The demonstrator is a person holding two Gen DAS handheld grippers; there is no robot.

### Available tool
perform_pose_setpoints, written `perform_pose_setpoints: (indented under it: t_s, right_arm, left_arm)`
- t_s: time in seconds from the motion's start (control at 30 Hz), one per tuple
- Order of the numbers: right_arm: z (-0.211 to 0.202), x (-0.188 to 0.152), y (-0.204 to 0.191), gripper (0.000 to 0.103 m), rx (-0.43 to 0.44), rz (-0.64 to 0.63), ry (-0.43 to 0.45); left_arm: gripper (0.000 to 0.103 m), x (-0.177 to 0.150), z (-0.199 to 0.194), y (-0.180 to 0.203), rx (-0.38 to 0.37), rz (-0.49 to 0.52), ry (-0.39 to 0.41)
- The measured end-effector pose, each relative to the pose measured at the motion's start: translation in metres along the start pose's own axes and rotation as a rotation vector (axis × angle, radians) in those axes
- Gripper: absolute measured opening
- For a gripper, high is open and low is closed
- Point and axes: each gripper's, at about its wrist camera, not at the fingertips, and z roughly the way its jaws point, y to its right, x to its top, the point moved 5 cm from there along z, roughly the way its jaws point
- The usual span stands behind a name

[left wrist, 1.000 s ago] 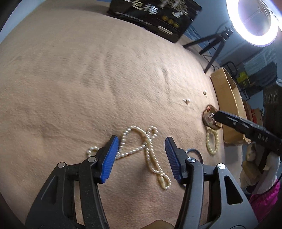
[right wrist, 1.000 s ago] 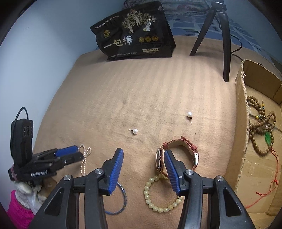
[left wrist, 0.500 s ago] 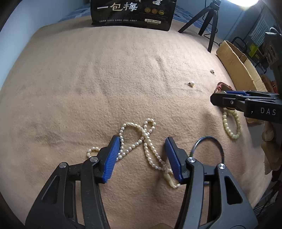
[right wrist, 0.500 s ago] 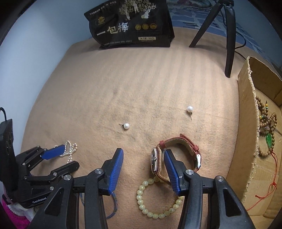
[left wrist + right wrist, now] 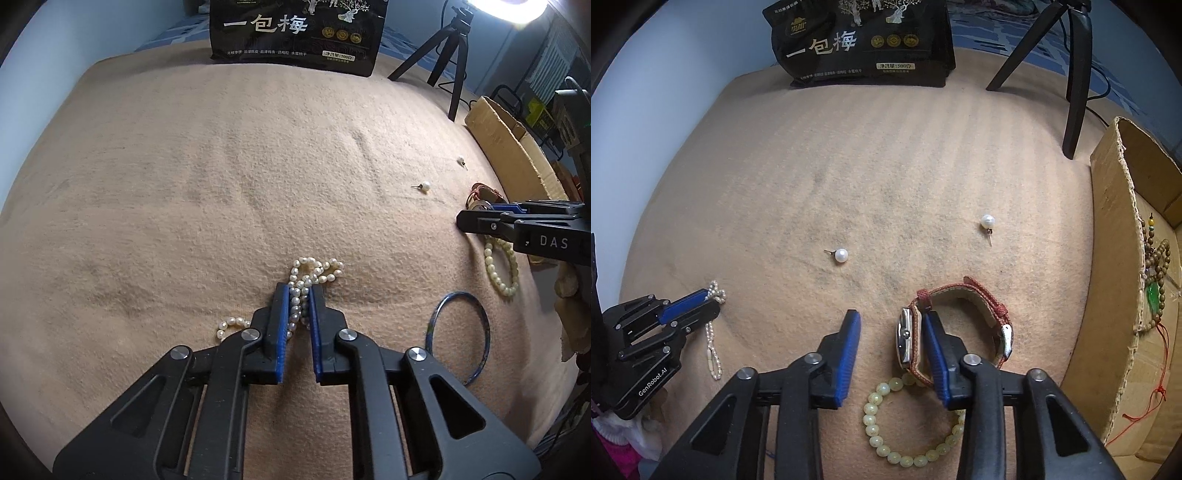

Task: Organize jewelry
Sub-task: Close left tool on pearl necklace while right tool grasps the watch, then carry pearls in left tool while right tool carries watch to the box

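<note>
I'm pinching the pearl necklace (image 5: 300,295) in my left gripper (image 5: 298,295) on the fuzzy tan blanket (image 5: 184,192) — only the right view shows my right gripper (image 5: 891,325), jaws just narrowing, straddling the red-strapped watch (image 5: 912,339) without squeezing it.

A home bedroom: blanket-covered bed (image 5: 258,166) (ring light (image 5: 506,7) on tripod (image 5: 458,74)).

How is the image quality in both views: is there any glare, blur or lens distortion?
Left wrist view: a ring light glares white at the top right; the blanket bulges from fisheye distortion; the pearl necklace is sharp. Right wrist view: no glare, even light, dark corners; the watch and both pearl earrings are crisp.
</note>
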Motion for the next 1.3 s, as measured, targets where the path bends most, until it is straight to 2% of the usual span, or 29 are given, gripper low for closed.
perform_pose_setpoints:
  t_s: [0.2, 0.63, 1.03, 1.3]
  right_arm:
    - [-0.002, -0.001, 0.013, 0.012, 0.011, 0.033, 0.011]
    - [-0.023, -0.004, 0.014, 0.009, 0.038, 0.056, 0.075]
    - [-0.064, -0.003, 0.01, 0.009, 0.074, 0.071, 0.163]
    - [-0.094, -0.005, 0.024, 0.009, 0.065, 0.088, 0.222]
  left_arm:
    - [0.008, 0.0, -0.002, -0.004, -0.017, -0.029, 0.009]
    - [0.005, 0.001, -0.027, -0.002, -0.051, -0.059, 0.057]
    - [0.005, 0.008, -0.057, 0.004, -0.084, -0.069, 0.115]
    - [0.005, 0.016, -0.086, 0.022, -0.12, -0.048, 0.168]
